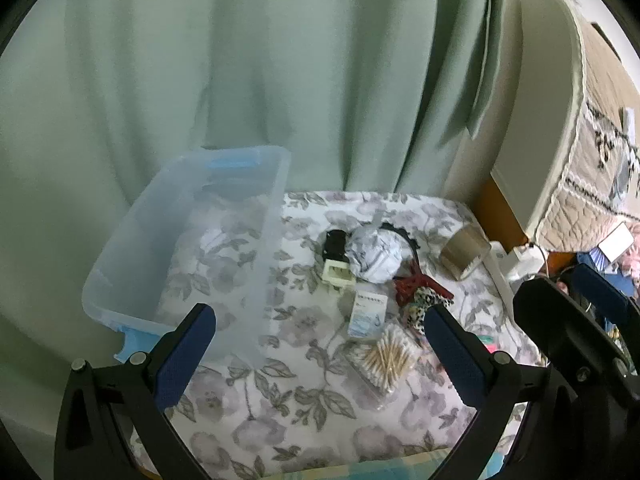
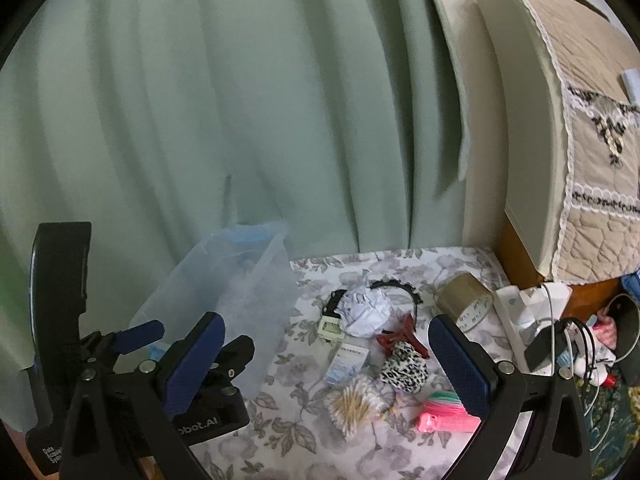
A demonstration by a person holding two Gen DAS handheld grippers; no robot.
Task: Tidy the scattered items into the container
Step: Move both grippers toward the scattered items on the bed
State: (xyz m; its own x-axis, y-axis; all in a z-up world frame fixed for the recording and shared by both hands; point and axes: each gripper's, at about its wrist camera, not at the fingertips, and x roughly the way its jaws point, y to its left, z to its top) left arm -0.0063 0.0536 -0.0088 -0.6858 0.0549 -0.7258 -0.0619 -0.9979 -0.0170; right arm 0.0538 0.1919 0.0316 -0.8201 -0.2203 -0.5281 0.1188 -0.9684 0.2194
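A clear plastic bin (image 1: 180,248) with blue handles stands at the left of the floral-covered table (image 1: 304,408). To its right lie scattered items: a crumpled paper ball (image 1: 374,254), a cream square piece (image 1: 338,274), a small medicine box (image 1: 368,312), a pack of cotton swabs (image 1: 390,358), a red hair claw (image 1: 412,284), a leopard scrunchie (image 2: 404,364), a pink item (image 2: 444,420) and a tape roll (image 2: 460,296). My left gripper (image 1: 320,356) hangs open above the table's near part, beside the bin. My right gripper (image 2: 328,364) is open too, above the swabs, holding nothing.
A green curtain hangs behind the table. A black headband (image 2: 400,286) curves behind the paper ball. A white power strip (image 2: 516,312) with plugs and cables lies along the table's right edge. Beyond it stands a white appliance under a quilted cover (image 2: 592,160).
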